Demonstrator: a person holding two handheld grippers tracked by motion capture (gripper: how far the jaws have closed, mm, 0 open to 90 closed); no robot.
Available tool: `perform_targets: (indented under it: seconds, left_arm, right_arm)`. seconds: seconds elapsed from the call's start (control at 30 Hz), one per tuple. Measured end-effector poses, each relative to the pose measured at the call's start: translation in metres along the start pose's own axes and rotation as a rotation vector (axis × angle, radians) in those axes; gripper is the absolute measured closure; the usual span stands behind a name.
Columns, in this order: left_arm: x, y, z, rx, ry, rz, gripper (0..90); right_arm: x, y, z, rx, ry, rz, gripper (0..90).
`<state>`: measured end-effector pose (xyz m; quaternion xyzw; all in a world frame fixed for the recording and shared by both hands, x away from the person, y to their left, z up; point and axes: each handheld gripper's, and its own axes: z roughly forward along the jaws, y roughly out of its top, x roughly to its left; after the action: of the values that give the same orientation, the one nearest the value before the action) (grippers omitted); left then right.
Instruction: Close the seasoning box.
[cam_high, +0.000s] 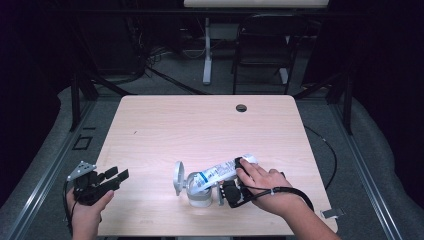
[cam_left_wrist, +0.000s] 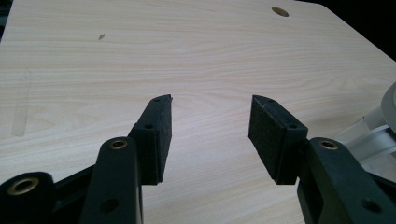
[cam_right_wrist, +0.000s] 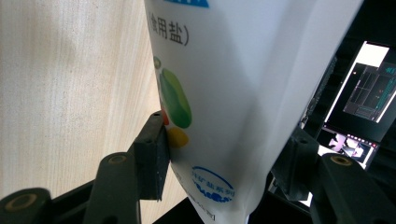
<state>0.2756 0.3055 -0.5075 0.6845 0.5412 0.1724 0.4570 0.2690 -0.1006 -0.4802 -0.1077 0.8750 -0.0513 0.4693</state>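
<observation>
One salt bag (cam_high: 220, 171), one clear jar (cam_high: 199, 189) — two grippers

Salt bag (cam_high: 218, 171) sits between right gripper (cam_high: 231, 192) jaws, pads pressing both sides, bag tilted with its lower end over the jar (cam_high: 199, 192) just left of that gripper. Jar lid (cam_high: 178, 177) left of jar. Left gripper (cam_high: 112, 178) well apart left, near table (cam_high: 200, 125) edge.

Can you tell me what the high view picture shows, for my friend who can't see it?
The right gripper holds a white salt bag tipped over an open clear jar on a wooden table. The left gripper rests open at the table's left edge.
</observation>
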Motion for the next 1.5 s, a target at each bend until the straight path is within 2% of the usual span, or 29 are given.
perform_targets:
  seconds: [1.03, 1.2, 1.5]
  left_arm:
    - [0.0015, -0.0007, 0.0001, 0.006, 0.001, -0.004, 49.7]
    - [0.0016, -0.0007, 0.0001, 0.006, 0.001, -0.003, 49.6]
    - [0.0017, -0.0006, 0.0, 0.005, 0.001, -0.003, 49.7]
  right_arm:
    - [-0.0016, 0.0006, -0.0008, 0.002, 0.004, -0.013, 45.2]
    - [-0.0028, 0.0015, -0.0022, 0.02, 0.001, -0.03, 45.2]
    - [-0.0023, 0.0014, -0.0013, 0.009, 0.001, -0.027, 45.2]
